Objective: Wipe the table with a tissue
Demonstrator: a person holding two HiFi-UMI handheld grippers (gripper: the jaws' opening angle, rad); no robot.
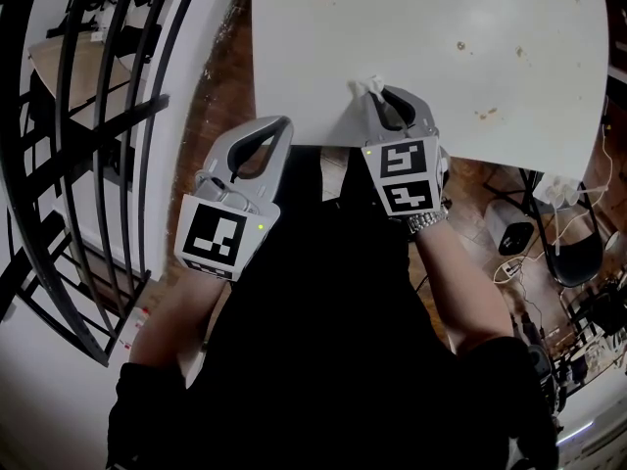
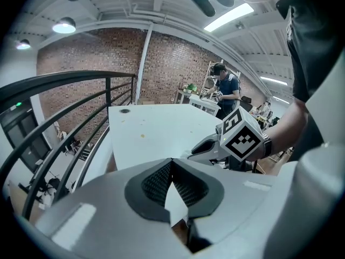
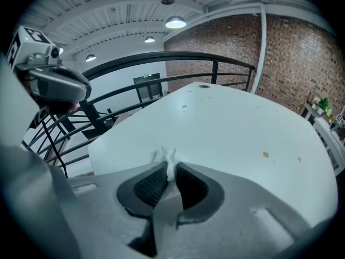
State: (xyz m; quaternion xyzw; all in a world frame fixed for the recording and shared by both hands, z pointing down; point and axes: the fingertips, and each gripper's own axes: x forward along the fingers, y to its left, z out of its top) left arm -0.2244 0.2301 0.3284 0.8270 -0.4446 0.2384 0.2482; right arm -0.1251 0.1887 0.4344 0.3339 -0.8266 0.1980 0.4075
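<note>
Person's dark clothing (image 1: 323, 341) fills the low foreground, both forearms reaching fwd. L claw (image 2: 172, 163) is closed, tips meeting w/ nothing btwn them, held just off the counter's (image 1: 441, 27) near left corner. R claw (image 3: 170, 169) is pinched on a small white tissue (image 3: 165, 156), a tuft poking past the tips at the counter's near edge; can't tell if it touches the surface. Few brownish spots (image 1: 485, 114) dot the white surface. Black railing (image 1: 98, 116) at left.

Rm: brick wall (image 2: 178, 63), blk railing (image 3: 178, 56), ceiling lamps (image 3: 176, 22) lit.
</note>
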